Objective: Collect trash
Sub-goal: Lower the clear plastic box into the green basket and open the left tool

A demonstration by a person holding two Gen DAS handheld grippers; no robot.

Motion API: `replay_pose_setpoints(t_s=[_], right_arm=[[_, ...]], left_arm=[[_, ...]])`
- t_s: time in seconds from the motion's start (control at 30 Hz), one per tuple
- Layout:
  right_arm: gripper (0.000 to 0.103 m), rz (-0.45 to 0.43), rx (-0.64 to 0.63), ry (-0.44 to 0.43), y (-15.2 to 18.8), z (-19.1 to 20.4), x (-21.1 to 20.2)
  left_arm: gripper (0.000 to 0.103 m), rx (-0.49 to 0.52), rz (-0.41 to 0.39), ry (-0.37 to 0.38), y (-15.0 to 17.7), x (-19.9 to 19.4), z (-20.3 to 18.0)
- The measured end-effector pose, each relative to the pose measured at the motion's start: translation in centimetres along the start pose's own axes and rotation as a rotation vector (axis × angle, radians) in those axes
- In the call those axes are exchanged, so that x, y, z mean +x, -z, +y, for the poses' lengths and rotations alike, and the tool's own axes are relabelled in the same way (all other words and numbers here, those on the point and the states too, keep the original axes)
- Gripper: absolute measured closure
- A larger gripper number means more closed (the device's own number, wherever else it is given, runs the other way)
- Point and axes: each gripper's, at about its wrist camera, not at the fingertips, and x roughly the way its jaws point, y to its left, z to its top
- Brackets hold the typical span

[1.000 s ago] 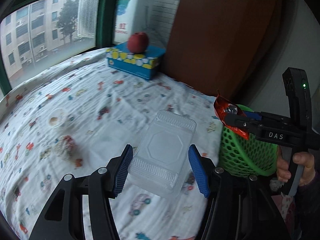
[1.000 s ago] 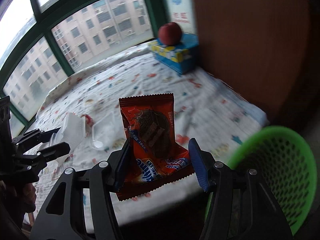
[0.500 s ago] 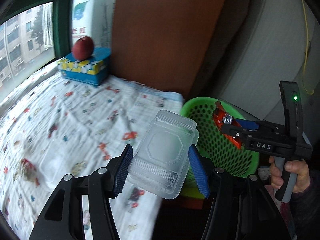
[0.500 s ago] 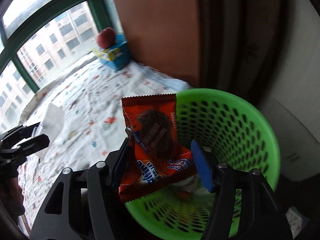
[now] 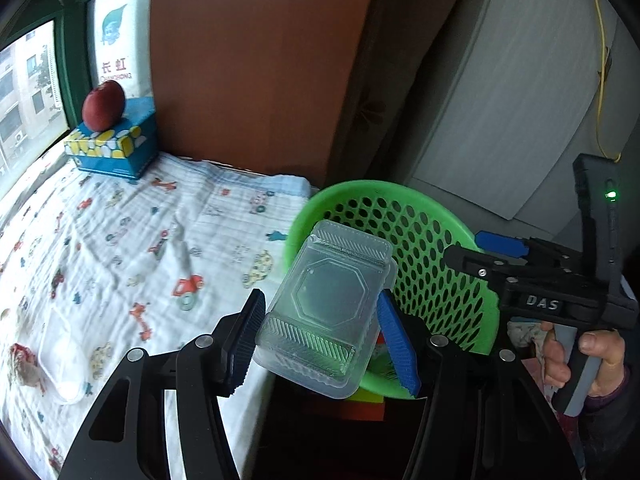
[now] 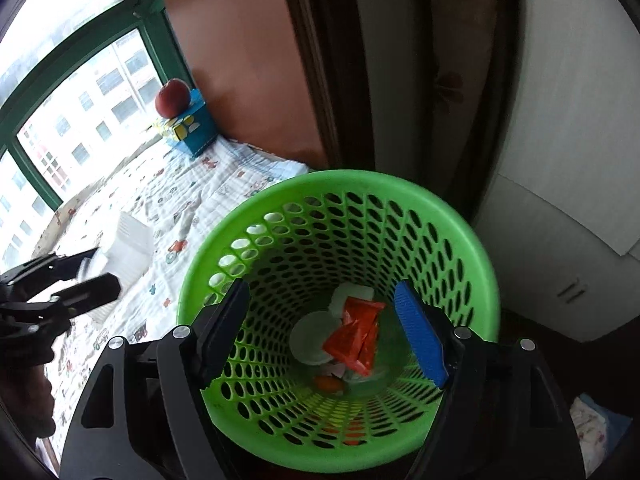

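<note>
A: Trash check. Where was the clamshell (image 5: pixel 332 304)?

B: Clamped in the left gripper (image 5: pixel 320 336), pads on its two long sides, held at the near rim of the green basket (image 5: pixel 436 216), partly over the opening. Not dropped yet.

A: Right gripper (image 6: pixel 324 324)?

B: Over the basket mouth, jaws opening, nothing between them. Red wrapper (image 6: pixel 356 336) lay at the bottom with a white lid (image 6: pixel 310 338) and other scraps.

A: How would the clamshell handle?

B: My guess: very light, thin clear plastic, springy. It should buckle if squeezed hard and could pop out sideways since the walls look smooth. The ribbed ends look stiffer, so a hold across the sides close to a ribbed end, as it was, seemed sensible. Light pressure should be enough.

A: Wrapper?

B: Soft crinkly foil, nearly weightless, likely slick. Pinch it flat on an edge if it ever needs re-taking. Not needed, it was in.

A: Anything left on the sheet (image 5: pixel 132 216)?

B: Another clear tray (image 5: pixel 60 356) and a crumpled scrap (image 5: pixel 22 364) at the left edge, near each other. The tray probably needs the same side grip; the scrap looked soft, pinch anywhere.

A: Not trash?

B: Apple (image 5: pixel 103 105) on the blue box (image 5: pixel 114 148) by the window, well apart from the basket. Leave those.

A: Risk?

B: Clamshell catching on the rim when released. Move it further over the opening first.
</note>
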Motion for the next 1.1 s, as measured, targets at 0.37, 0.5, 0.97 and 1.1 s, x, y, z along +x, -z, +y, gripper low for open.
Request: replay_pose_setpoints(t_s=[0.37, 0.5, 0.97, 1.1], right_arm=[[0.028, -0.031, 0.048, 0.004, 0.6, -2.4, -1.9], [0.028, -0.040, 0.049, 0.006, 1.0, -2.7, -2.5], [0.028, -0.048, 0.033, -0.030, 1.7, -1.5, -3.0], [0.028, -0.049, 0.011, -0.038, 1.4, -0.2, -2.9]], left_arm=[[0.047, 0.021, 0.042, 0.036, -0.9, 3.7, -3.2], [0.047, 0.022, 0.051, 0.051, -1.0, 4.5, -4.2], [0.017, 0.034, 0.010, -0.004, -0.7, 3.2, -4.6], [0.009, 0.023, -0.037, -0.066, -0.5, 1.3, -3.4]])
